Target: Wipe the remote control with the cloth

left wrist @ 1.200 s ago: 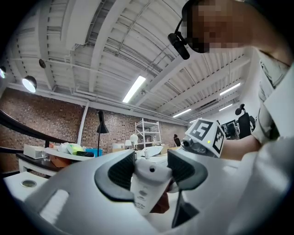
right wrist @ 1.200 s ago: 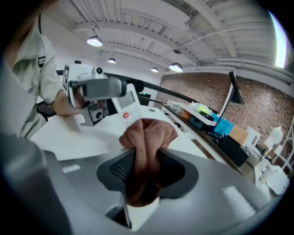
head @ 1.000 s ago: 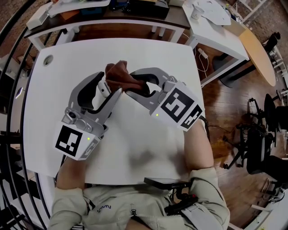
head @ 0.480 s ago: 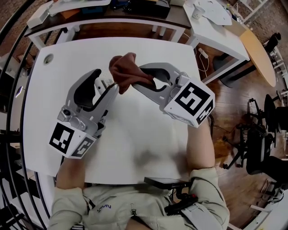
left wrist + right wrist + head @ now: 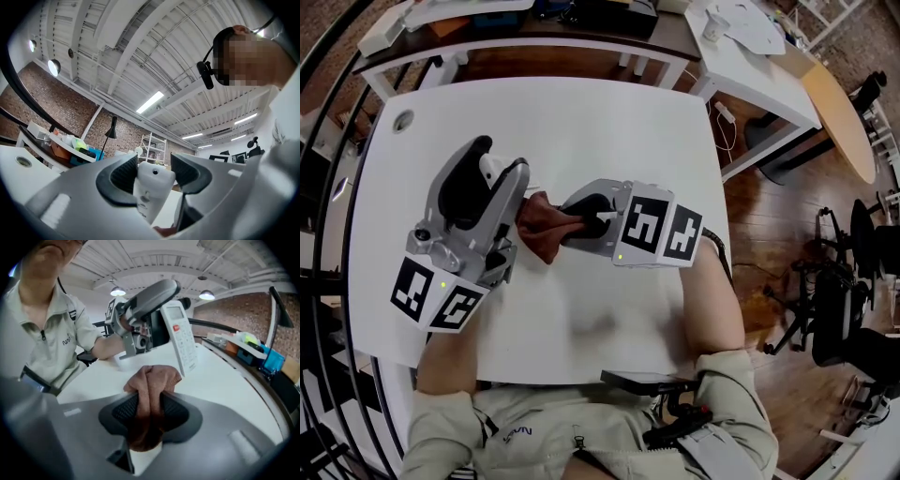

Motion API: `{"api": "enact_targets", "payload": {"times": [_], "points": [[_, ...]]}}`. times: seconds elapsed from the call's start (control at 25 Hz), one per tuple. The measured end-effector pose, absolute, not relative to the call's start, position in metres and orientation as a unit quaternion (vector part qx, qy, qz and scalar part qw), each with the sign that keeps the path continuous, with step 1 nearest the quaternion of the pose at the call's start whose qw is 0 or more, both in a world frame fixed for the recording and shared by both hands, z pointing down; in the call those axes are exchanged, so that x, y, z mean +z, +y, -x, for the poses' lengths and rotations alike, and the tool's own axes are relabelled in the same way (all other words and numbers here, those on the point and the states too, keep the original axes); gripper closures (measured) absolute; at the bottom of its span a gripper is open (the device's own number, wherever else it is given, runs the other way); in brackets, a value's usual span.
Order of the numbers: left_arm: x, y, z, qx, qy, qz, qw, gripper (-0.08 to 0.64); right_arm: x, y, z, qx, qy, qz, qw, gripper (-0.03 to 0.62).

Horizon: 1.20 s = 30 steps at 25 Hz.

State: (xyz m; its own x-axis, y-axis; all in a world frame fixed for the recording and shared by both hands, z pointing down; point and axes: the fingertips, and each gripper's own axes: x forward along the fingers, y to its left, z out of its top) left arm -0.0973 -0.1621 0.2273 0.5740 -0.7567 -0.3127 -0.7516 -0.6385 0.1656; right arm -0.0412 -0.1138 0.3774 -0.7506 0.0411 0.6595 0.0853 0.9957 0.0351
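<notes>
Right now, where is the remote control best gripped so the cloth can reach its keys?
By its display end, coming endwise, pads on the two narrow side edges, as the left gripper does. The remote control is long and flat, so that grip leaves the key face bare toward the cloth pinched in the right gripper.

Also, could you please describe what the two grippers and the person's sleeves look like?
Both the left gripper and the right gripper are light grey plastic with curved bodies, a dark hollow in each, and black ribbed pads. Each carries a white cube printed with black square markers. The person's sleeves are pale khaki.
</notes>
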Motion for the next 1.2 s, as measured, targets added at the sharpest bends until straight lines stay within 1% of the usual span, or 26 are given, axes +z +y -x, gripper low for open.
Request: {"api": "enact_targets", "payload": {"times": [0.16, 0.36, 0.72, 0.92, 1.04, 1.2], "points": [[0.226, -0.161, 0.096, -0.184, -0.418, -0.889, 0.011, 0.327, 0.375, -0.136, 0.050, -0.030, -0.943, -0.026, 0.331, 0.456], [0.230, -0.164, 0.097, -0.179, -0.422, -0.888, 0.016, 0.325, 0.347, -0.179, 0.033, -0.043, -0.948, -0.139, 0.284, 0.457], [0.249, -0.177, 0.096, -0.160, -0.428, -0.889, 0.040, 0.325, 0.305, -0.202, 0.016, -0.073, -0.945, -0.226, 0.226, 0.459], [0.255, -0.180, 0.096, -0.176, -0.427, -0.884, 0.070, 0.325, 0.286, -0.193, 0.027, -0.099, -0.951, -0.229, 0.180, 0.460], [0.255, -0.182, 0.100, -0.188, -0.427, -0.881, 0.084, 0.327, 0.281, -0.178, 0.042, -0.136, -0.951, -0.209, 0.183, 0.460], [0.257, -0.183, 0.104, -0.200, -0.425, -0.877, 0.099, 0.328, 0.286, -0.170, 0.052, -0.145, -0.953, -0.199, 0.177, 0.460]]}}
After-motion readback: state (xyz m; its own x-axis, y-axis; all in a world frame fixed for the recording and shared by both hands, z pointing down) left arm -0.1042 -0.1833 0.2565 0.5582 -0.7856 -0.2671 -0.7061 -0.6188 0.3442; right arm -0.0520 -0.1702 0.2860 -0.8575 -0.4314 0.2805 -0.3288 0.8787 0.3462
